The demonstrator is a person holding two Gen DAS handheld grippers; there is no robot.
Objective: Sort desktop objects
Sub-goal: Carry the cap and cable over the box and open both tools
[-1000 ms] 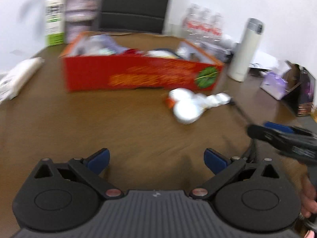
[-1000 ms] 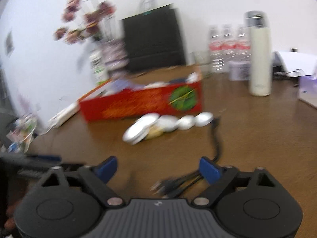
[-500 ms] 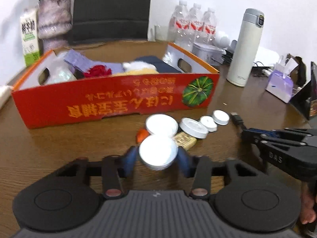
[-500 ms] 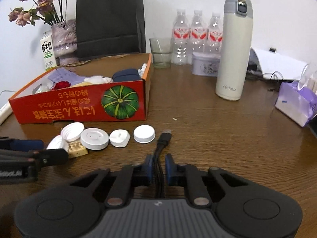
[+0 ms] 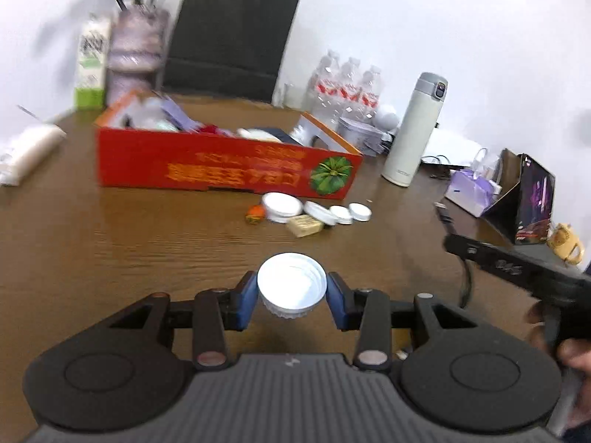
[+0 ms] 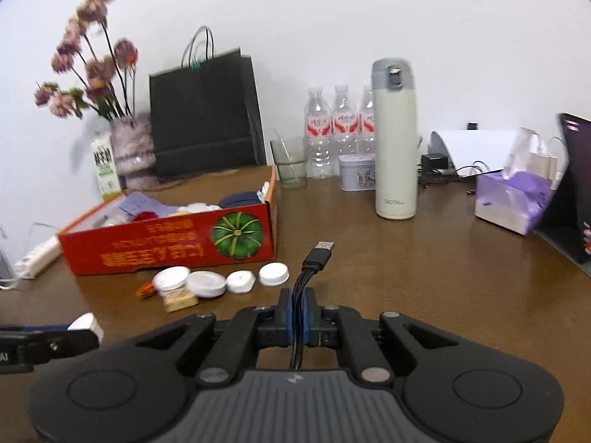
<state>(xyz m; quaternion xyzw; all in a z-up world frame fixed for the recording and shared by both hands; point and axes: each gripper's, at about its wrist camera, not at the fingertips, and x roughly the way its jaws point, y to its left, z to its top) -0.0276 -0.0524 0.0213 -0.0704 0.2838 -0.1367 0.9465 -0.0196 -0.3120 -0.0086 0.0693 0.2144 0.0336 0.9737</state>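
While both hands work above the brown desk (image 6: 424, 277), the views read so:

Left gripper (image 5: 291, 293): its blue fingers (image 5: 246, 297) are closed on a white screw cap (image 5: 291, 289), open side up, held above the desk.

Right gripper (image 6: 295, 315): its fingers (image 6: 283, 312) are pinched on a black USB cable (image 6: 314, 260), the metal plug pointing forward and raised off the desk.

Red box (image 6: 173, 241): orange printed characters, upside down and not legible, beside a green pumpkin picture; soft items lie inside.

Loose items: a row of white lids (image 6: 207, 282), a tan packet (image 6: 179, 299) and a small orange piece (image 6: 144, 289) lie just in front of the box.

Writing: small grey lettering low on the cream flask (image 6: 394, 144), unreadable; red labels on three water bottles (image 6: 345, 129); a green-and-white carton (image 6: 105, 168), text blurred.

Right view only: flowers in a vase (image 6: 131, 151), a drinking glass (image 6: 290, 162), a small tin (image 6: 356, 177).

Left view only: a yellow mug (image 5: 565, 247) at the far right edge.

Both views: a black paper bag (image 6: 205, 114) and a purple tissue pack (image 6: 511, 199).
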